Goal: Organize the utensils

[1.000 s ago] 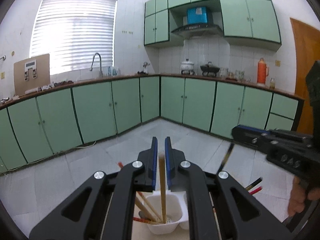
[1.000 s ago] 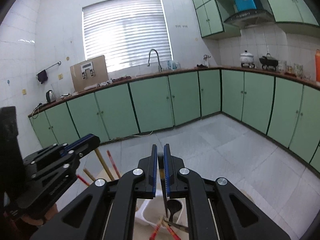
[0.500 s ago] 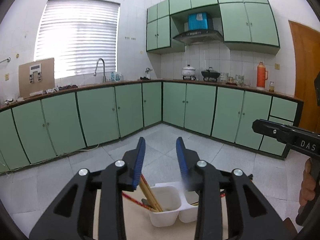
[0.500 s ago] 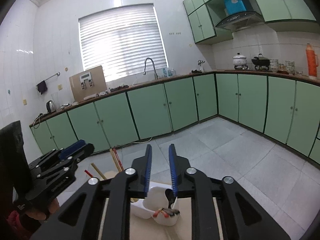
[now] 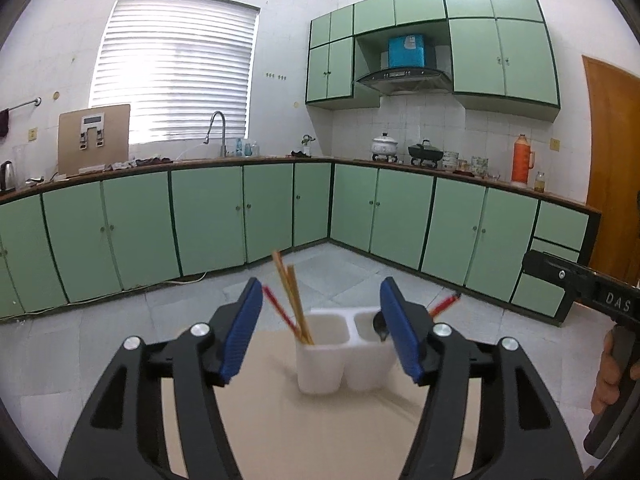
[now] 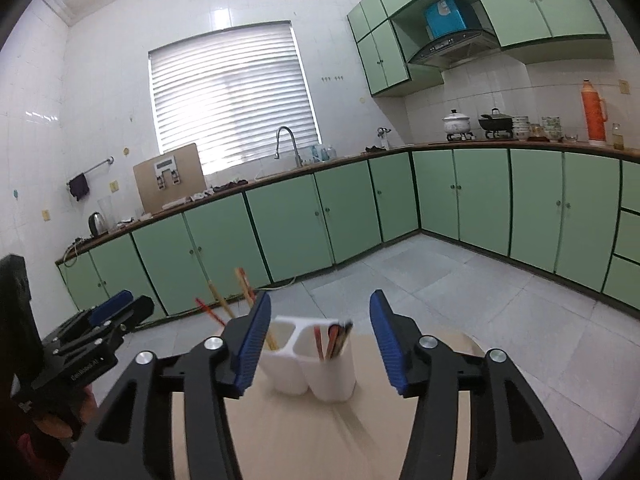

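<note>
A white two-compartment utensil holder (image 5: 340, 350) stands on a light wooden table (image 5: 320, 432). Its left compartment holds wooden and red chopsticks (image 5: 290, 294); its right compartment holds a dark spoon (image 5: 379, 326) and a red utensil (image 5: 444, 304). The holder also shows in the right wrist view (image 6: 316, 360), with chopsticks (image 6: 224, 304) on its left and several utensils (image 6: 334, 336) on its right. My left gripper (image 5: 322, 332) is open and empty, just short of the holder. My right gripper (image 6: 318, 340) is open and empty, also just short of it.
The round table (image 6: 352, 440) stands on a grey tiled floor (image 6: 460, 280). Green cabinets (image 5: 208, 224) with a counter run along the far walls. The other gripper shows at the right edge of the left wrist view (image 5: 592, 292) and at the left edge of the right wrist view (image 6: 92, 332).
Both grippers were shut on utensils standing in the holder. Both have opened, let go and drawn back from the holder, so it now sits farther away.
</note>
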Motion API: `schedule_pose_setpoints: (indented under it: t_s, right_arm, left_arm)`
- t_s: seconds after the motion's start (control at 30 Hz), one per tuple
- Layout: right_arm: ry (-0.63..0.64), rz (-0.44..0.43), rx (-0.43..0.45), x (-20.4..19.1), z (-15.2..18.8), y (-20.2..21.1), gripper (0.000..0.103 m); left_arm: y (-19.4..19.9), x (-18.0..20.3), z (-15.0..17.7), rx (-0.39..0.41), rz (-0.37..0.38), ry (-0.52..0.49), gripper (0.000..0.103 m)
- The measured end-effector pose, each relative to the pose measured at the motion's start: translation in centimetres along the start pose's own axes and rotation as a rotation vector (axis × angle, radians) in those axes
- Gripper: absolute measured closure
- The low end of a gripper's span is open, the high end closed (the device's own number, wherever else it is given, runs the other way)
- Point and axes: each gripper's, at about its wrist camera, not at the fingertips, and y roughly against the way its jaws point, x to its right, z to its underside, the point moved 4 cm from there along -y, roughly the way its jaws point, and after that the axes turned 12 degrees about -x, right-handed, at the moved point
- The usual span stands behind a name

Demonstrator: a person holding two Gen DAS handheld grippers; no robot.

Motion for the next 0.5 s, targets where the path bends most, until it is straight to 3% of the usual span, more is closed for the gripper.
schedule_pose_setpoints:
  t_s: [0.2,0.37,0.5]
  right_arm:
    - [0.018,0.003,-0.019,-1.6,2.5,1.3,0.036]
    - [0.046,0.018,-0.009,-2.8,3.5,2.6,0.013]
    - [0.067,0.013,0.003,-3.5,4.1,3.8,0.008]
  left_arm:
    - [2.2,0.2,1.9,-0.006,-0.019,-0.002,0.02]
    - [3.7,0.6,2.5,-0.004,-0.01,-0.006,0.013]
    - [5.0,0.6,2.8,0.009,-0.01,0.0,0.007]
